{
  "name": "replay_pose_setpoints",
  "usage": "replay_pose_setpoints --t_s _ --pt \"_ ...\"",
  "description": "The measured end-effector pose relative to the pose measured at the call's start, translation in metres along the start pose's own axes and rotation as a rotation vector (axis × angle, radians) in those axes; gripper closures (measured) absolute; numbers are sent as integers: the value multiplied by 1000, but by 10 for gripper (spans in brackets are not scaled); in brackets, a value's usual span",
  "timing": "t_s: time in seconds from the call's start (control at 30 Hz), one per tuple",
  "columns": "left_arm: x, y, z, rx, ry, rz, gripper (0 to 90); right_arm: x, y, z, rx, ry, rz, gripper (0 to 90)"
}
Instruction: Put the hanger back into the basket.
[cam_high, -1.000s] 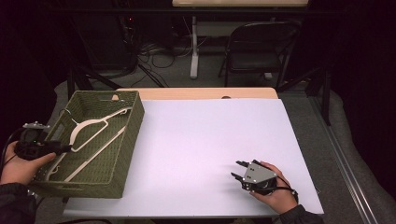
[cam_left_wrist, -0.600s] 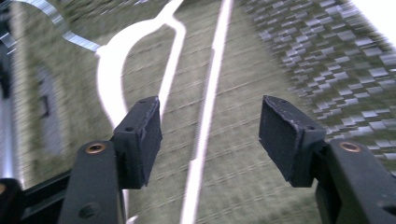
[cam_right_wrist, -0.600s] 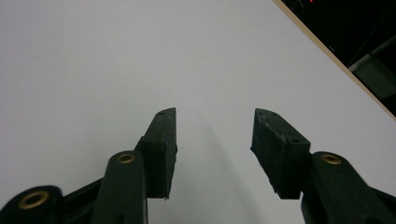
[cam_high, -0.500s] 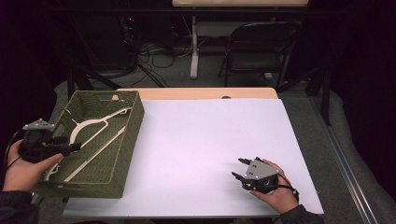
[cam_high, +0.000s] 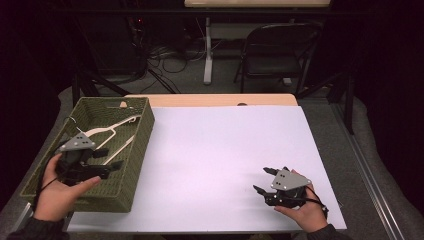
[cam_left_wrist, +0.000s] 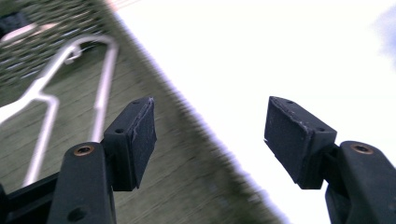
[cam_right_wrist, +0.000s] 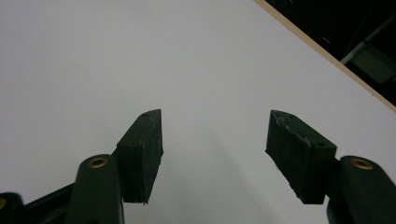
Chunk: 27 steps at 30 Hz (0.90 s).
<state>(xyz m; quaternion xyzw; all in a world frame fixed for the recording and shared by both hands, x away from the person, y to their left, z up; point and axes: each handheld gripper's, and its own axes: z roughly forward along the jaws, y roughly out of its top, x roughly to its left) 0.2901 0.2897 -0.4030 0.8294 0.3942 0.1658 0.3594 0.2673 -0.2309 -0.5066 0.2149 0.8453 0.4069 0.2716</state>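
Observation:
A green woven basket (cam_high: 137, 155) stands on the left of the white table (cam_high: 225, 140), with white hangers (cam_high: 107, 129) lying inside. My left gripper (cam_high: 111, 161) hovers over the basket's near part, pointing right. Its jaws have just been opening and stand wide, with nothing between them. In the left gripper view the left gripper (cam_left_wrist: 210, 121) looks across a blurred hanger (cam_left_wrist: 70, 79) and the basket's wall (cam_left_wrist: 187, 186). My right gripper (cam_high: 262, 180) rests low over the table at the near right. Its jaws have also just been opening and hold nothing (cam_right_wrist: 215, 135).
A wooden strip (cam_high: 210, 100) borders the table's far edge. Behind it stand a folding chair (cam_high: 275, 55) and a stand with cables on the floor. The white surface (cam_right_wrist: 140, 56) stretches bare ahead of the right gripper.
My left hand has moved right, from beside the basket's left wall to over its inside, and lifted a little. Both grippers' jaws have spread wider. The right hand stayed in place.

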Motion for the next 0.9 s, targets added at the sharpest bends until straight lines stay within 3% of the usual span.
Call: replay_pose_setpoints --t_s 0.03,0.07,0.23,0.43,0.6,0.77,0.9 --pt "0 0 0 0 0 0 338 0 -1 -1 -1 -2 6 354" --pt "-12 2 4 -29 -16 2 339 -1 -2 -2 0 -3 11 354" --pt "-36 1 19 -54 -31 17 339 0 -5 -5 7 -1 32 354" --pt "-56 -7 41 -56 -95 23 340 3 -6 -5 5 3 31 355" --pt "-73 -13 55 -77 -115 46 344 4 -9 -2 9 10 35 355" --pt "-85 -19 70 -65 -115 90 347 4 -12 2 20 20 38 356" --pt "-93 -26 89 -38 -143 113 347 4 -14 3 27 24 42 356"
